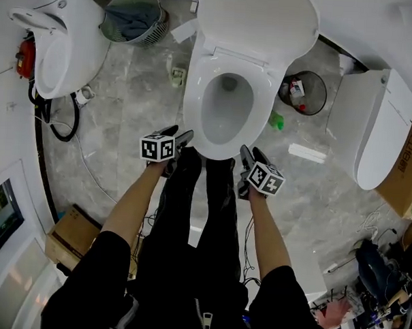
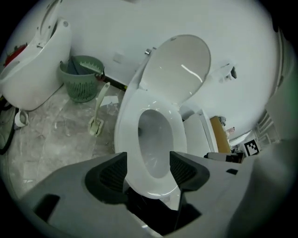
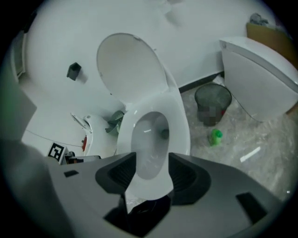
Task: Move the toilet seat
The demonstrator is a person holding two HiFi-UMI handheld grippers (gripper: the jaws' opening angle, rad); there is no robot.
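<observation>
The white toilet seat (image 1: 263,105) lies flat on the bowl, with its lid (image 1: 256,23) raised against the back. My left gripper (image 1: 183,135) hovers at the front-left of the rim and my right gripper (image 1: 251,154) at the front-right. Both are open and hold nothing. In the left gripper view the front of the seat (image 2: 132,125) shows through the gap of the left gripper (image 2: 149,169). The right gripper view frames the seat (image 3: 179,125) the same way beyond the right gripper (image 3: 152,174). The person's black-trousered legs stand right before the bowl.
A second white toilet (image 1: 61,41) and a green basket (image 1: 134,17) stand at the left, with a toilet brush (image 1: 176,74) between them and the bowl. On the right are a black bin (image 1: 303,93), a green bottle (image 1: 276,120) and another toilet (image 1: 374,127). A cardboard box (image 1: 70,240) sits near left.
</observation>
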